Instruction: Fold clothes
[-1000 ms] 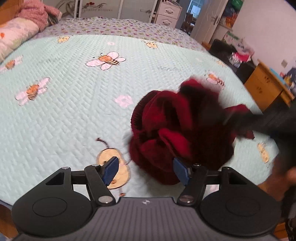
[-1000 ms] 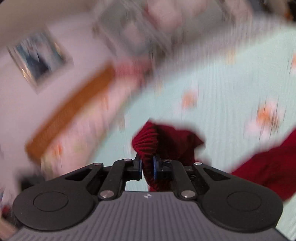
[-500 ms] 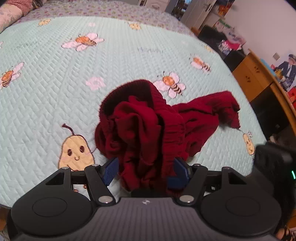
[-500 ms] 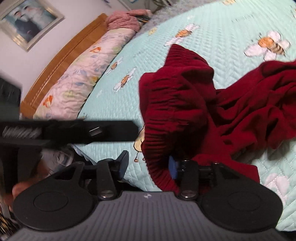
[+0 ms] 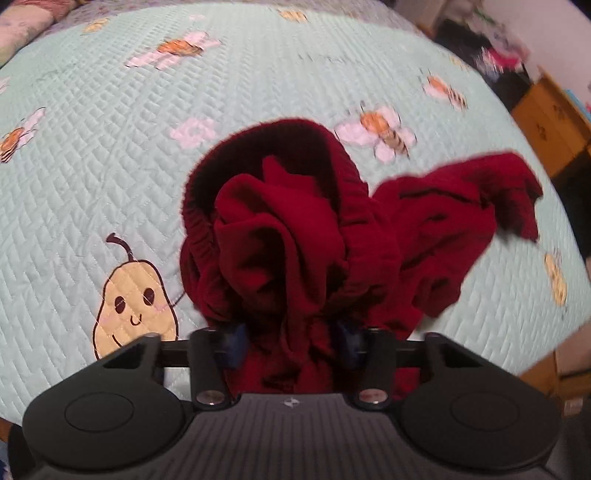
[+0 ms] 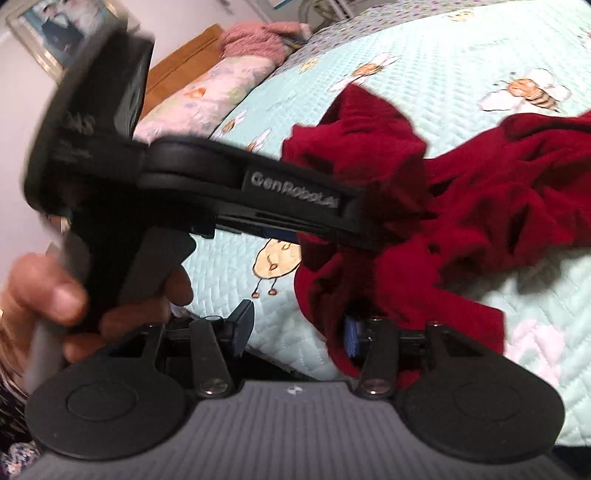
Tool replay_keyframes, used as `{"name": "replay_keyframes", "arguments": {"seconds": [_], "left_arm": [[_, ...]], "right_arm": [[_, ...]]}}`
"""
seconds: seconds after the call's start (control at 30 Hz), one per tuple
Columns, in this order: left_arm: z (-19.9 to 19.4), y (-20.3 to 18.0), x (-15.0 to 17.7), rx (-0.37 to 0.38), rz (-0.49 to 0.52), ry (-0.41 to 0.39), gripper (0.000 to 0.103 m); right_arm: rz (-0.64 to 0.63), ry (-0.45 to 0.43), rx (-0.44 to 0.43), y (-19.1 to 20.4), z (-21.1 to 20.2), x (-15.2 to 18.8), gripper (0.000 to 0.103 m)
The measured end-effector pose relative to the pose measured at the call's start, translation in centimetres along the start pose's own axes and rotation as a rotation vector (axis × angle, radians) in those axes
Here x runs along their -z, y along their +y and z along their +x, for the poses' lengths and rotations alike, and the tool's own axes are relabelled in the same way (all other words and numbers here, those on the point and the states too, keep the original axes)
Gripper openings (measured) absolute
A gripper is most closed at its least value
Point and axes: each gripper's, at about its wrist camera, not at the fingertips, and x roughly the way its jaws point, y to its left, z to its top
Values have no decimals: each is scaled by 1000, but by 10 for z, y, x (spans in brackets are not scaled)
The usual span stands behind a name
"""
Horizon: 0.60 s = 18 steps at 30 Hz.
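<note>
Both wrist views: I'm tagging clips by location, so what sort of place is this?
Most likely a bedroom: a bed with a bee-print quilt, a pillow by a wooden headboard, and a framed photo.

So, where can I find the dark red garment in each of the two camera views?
Left wrist: red garment bunched at centre, reaching down between the fingers.
Right wrist: centre to right edge, partly behind the other gripper.
Shared landmark: pear face on the quilt.
</note>
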Motion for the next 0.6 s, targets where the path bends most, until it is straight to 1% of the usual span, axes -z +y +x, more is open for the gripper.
{"name": "replay_keyframes", "arguments": {"seconds": [0.1, 0.13, 0.17, 0.2, 0.23, 0.27, 0.33, 0.37, 0.47, 0.5, 0.53, 0.57, 0.6], "left_arm": [[-18, 10, -8, 4, -51, -70, 24], [-30, 11, -14, -15, -51, -119, 23], [-47, 10, -21, -40, -36, -183, 17], [-63, 8, -28, -66, -21, -248, 14], [-80, 9, -35, -81, -20, -309, 14], [-99, 14, -43, -84, -37, -364, 13], [-136, 22, -60, -90, -70, -474, 9], [-148, 27, -66, -109, -82, -508, 9], [-155, 43, -75, -231, -104, -513, 9], [-146, 50, -74, -268, -111, -477, 9], [-132, 57, -70, -292, -107, -421, 9], [-117, 63, -66, -299, -105, -360, 10], [-101, 68, -59, -285, -106, -294, 10]], "right_arm": [[92, -77, -19, -13, -24, 0, 51], [129, -105, -17, -18, -32, 0, 54], [169, -135, -8, -24, -40, 0, 57], [208, -164, 1, -29, -48, 0, 64], [237, -182, 14, -35, -53, 0, 66], [256, -190, 32, -39, -56, 1, 66], [294, -205, 66, -49, -60, 3, 66], [313, -212, 84, -53, -63, 4, 66], [371, -235, 136, -67, -69, 7, 67], [390, -243, 153, -72, -72, 8, 67], [409, -250, 171, -77, -74, 9, 67], [428, -258, 188, -81, -76, 10, 68], [447, -265, 206, -86, -79, 12, 68]]}}
